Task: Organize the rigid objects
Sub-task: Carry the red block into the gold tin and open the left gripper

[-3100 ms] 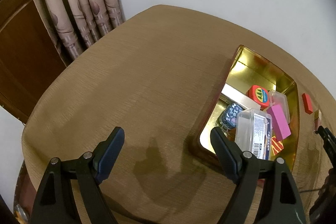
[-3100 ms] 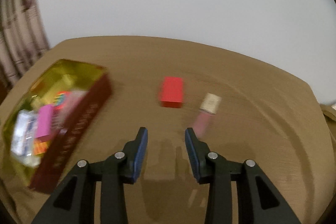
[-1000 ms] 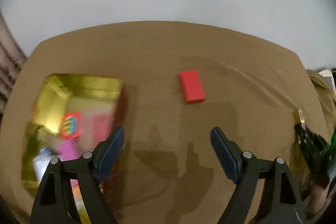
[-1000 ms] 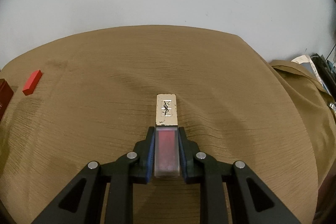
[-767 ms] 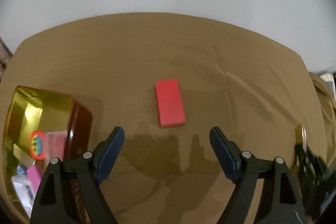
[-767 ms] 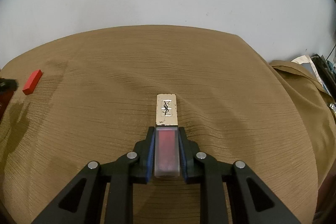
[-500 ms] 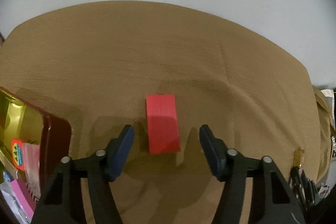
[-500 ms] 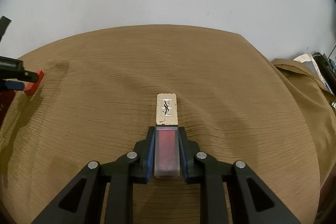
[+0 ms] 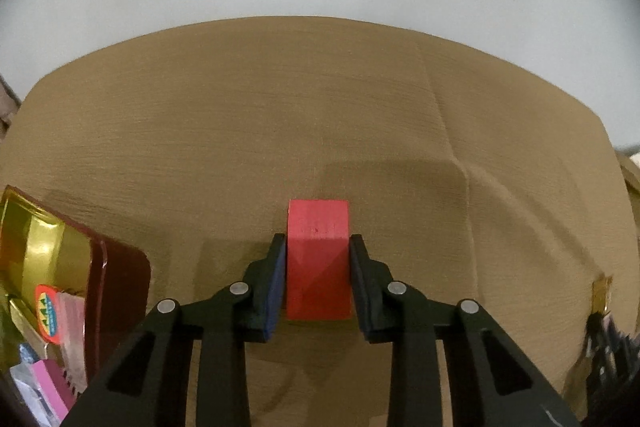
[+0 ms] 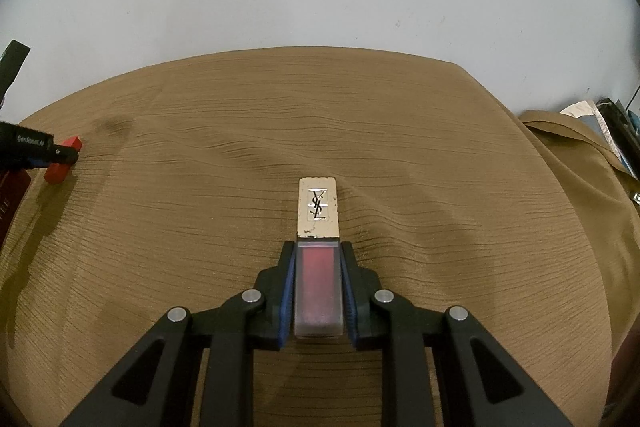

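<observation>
My left gripper (image 9: 318,247) is shut on a red rectangular block (image 9: 318,259) that lies on the brown cloth-covered table (image 9: 320,115). The block also shows far left in the right wrist view (image 10: 64,163), with the left gripper's fingers (image 10: 36,149) around it. My right gripper (image 10: 318,259) is shut on a lip gloss tube (image 10: 318,287) with a pink clear body and a gold YSL cap (image 10: 319,207), low over the cloth. Its gold cap shows at the right edge of the left wrist view (image 9: 600,291).
A gold-lined tin box with a dark red wall (image 9: 120,287) stands at the lower left and holds several small items, among them a round red-rimmed one (image 9: 48,315) and a pink block (image 9: 50,387). A cloth-draped edge with clutter (image 10: 612,131) lies far right.
My left gripper has moved forward over the red block and shut on it. My right gripper has kept still, holding the lip gloss.
</observation>
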`<move>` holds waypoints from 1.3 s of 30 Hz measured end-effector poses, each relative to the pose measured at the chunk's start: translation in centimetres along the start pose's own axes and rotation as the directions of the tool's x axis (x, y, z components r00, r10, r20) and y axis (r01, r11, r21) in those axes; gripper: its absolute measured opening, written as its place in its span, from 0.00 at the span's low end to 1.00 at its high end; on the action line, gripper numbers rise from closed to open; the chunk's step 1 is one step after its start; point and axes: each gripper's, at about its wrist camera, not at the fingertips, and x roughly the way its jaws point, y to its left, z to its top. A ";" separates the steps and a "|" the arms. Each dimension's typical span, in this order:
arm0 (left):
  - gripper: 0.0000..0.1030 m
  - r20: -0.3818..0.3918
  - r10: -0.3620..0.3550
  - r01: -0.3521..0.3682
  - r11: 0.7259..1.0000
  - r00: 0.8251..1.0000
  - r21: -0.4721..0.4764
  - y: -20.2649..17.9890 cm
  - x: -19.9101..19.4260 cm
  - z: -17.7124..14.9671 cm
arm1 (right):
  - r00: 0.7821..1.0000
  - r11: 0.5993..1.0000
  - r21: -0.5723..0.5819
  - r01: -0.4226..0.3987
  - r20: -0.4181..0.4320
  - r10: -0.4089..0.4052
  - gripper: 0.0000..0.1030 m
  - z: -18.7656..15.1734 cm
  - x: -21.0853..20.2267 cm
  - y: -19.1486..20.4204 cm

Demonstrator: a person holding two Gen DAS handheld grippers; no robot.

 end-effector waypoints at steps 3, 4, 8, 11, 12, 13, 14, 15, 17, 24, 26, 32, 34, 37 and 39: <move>0.26 0.001 -0.004 0.004 1.000 1.000 -0.001 -0.6 -0.3 -1.2 | 1.000 1.000 -0.005 0.004 0.000 -0.004 0.21 0.0 0.1 0.0; 0.26 0.000 -0.004 0.004 1.000 1.000 -0.002 -0.2 -0.5 -1.4 | 1.000 1.000 -0.006 0.005 0.000 -0.005 0.21 0.0 0.1 0.0; 0.26 -0.002 -0.009 0.009 1.000 1.000 0.008 -0.3 -1.1 -2.5 | 1.000 1.000 -0.009 0.007 -0.001 -0.007 0.21 -0.1 0.3 0.1; 0.26 0.006 -0.013 0.013 1.000 1.000 0.020 0.3 -1.7 -3.3 | 1.000 1.000 -0.012 0.010 -0.001 -0.010 0.21 -0.1 0.3 0.1; 0.26 0.009 -0.008 0.008 1.000 1.000 0.027 0.7 -1.7 -3.4 | 1.000 1.000 -0.014 0.012 -0.001 -0.012 0.21 -0.1 0.3 0.1; 0.26 0.015 -0.003 0.003 0.999 1.000 0.036 0.5 -2.0 -3.8 | 1.000 1.000 -0.015 0.013 0.000 -0.013 0.21 -0.1 0.3 0.2; 0.26 0.018 -0.001 0.000 0.999 1.000 0.047 0.1 -2.3 -4.0 | 1.000 1.000 -0.018 0.015 -0.001 -0.015 0.21 -0.1 0.3 0.2; 0.26 0.020 0.002 -0.003 0.998 1.000 0.057 -0.6 -2.3 -3.4 | 1.000 1.000 -0.018 0.016 -0.001 -0.016 0.21 -0.1 0.3 0.2; 0.26 0.024 0.012 -0.013 0.997 1.000 0.073 -1.0 -2.7 -3.7 | 1.000 1.000 -0.024 0.019 0.000 -0.019 0.21 -0.1 0.3 0.3; 0.26 0.040 -0.027 0.023 0.996 0.999 0.085 0.4 -4.8 -4.1 | 1.000 0.999 -0.026 0.021 0.000 -0.021 0.21 -0.1 0.4 0.4; 0.26 0.041 -0.021 0.017 0.996 0.999 0.091 1.7 -5.1 -3.3 | 1.000 0.999 -0.029 0.023 0.001 -0.023 0.21 0.0 0.4 0.5; 0.26 0.073 -0.020 0.015 0.997 0.997 0.076 4.1 -7.6 -4.6 | 1.000 0.999 -0.035 0.022 0.001 -0.022 0.21 0.0 0.5 0.6; 0.26 0.087 -0.011 0.006 0.998 0.996 0.061 4.8 -8.7 -4.8 | 1.000 0.999 -0.035 0.022 0.001 -0.022 0.21 0.0 0.4 0.5; 0.26 0.106 0.007 -0.012 0.999 0.994 0.043 5.5 -11.3 -6.7 | 1.000 0.999 -0.039 0.023 0.002 -0.023 0.21 0.1 0.5 0.6; 0.26 0.113 0.026 -0.029 0.999 0.993 0.030 6.6 -12.0 -7.3 | 1.000 0.999 -0.042 0.023 0.002 -0.023 0.21 0.2 0.5 0.6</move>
